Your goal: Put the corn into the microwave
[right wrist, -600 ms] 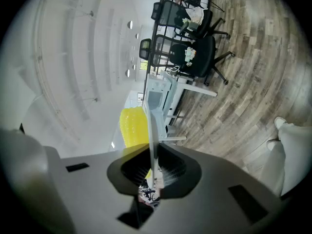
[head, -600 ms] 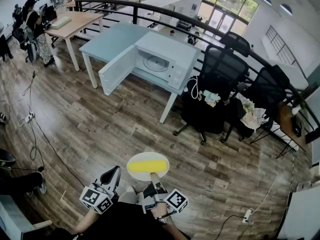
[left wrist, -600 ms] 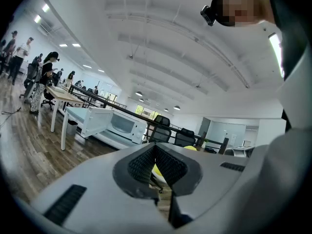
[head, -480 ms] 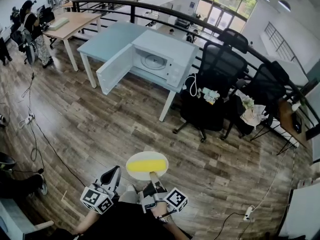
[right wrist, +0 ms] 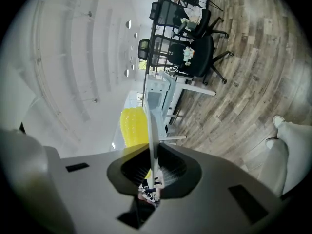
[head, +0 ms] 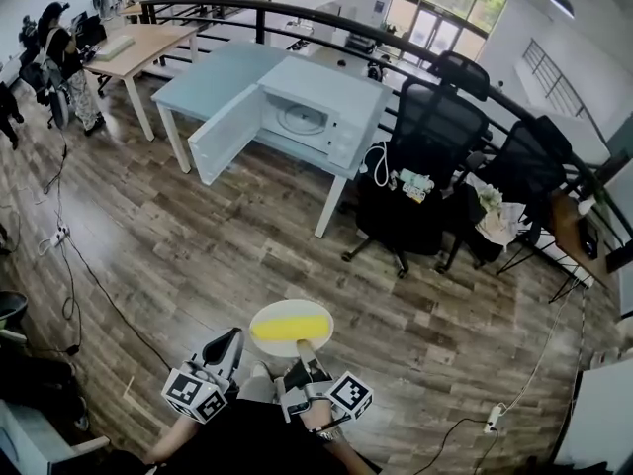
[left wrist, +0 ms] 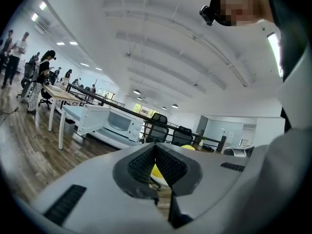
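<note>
**Technician:** State tong condition and load position.

**Inspector:** The right gripper (head: 300, 348) is clamped on the near rim of the white plate (head: 292, 308). The corn (head: 291, 328) lies lengthwise across that plate, at lower centre of the head view. The left gripper (head: 226, 348) sits just left of the plate, apart from it, with its tips together and nothing between them.

**Technician:** Clearance and edges?

**Inspector:** Open wooden floor (head: 198, 245) fills mid-frame between the plate and the table (head: 213, 79). The microwave (head: 336, 117) stands at the table's right end, upper centre. Its door (head: 227, 135) is swung out toward lower left, beyond the table's front edge, and the cavity is exposed. Office chairs (head: 435, 132) stand close to the right of the table.

**Technician:** What do the gripper views add?

**Inspector:** The right gripper view shows the plate edge-on between the pads, with the corn on its left face. The left gripper view confirms that its jaws are closed. It also shows the microwave low and level at centre left, door open.
</note>
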Tool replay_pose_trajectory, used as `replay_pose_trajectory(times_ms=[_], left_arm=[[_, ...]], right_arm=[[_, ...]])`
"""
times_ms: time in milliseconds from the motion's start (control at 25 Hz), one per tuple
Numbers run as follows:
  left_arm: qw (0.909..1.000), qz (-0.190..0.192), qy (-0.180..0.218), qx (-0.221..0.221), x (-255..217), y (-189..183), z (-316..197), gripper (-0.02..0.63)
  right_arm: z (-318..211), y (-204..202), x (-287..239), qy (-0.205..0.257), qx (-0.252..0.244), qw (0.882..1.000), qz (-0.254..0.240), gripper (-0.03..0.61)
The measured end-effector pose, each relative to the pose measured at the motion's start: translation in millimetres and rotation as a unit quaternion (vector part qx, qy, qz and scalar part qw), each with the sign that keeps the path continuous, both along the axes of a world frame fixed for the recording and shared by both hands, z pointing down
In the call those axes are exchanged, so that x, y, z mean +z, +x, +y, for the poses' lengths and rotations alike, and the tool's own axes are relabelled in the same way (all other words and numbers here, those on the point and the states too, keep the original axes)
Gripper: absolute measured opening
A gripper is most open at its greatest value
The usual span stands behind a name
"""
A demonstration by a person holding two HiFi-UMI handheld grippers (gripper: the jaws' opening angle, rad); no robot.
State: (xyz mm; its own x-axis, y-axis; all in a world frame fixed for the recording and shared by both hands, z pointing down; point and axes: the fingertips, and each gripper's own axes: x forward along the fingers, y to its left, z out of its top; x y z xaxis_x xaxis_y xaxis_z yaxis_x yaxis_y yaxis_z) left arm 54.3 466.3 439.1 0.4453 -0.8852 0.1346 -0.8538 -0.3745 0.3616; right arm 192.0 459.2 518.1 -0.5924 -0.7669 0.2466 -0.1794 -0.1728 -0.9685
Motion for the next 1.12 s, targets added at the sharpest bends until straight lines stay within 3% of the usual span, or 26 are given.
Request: replay_pose_trajectory(times_ms=[640, 1120], left_arm=[[0.9994, 0.000, 0.029, 0.020, -2.9, -20.0, 1.0, 0.003], [0.9995, -0.003, 0.027, 0.019, 1.2, -34.1, -4.1, 0.003]], right_arm=[[4.3, -12.7, -2.3, 0.004, 0.036, 0.999, 0.009, 0.029], [-1.5, -21.7, -3.8, 0.018, 0.049, 0.999, -0.008, 0.029]])
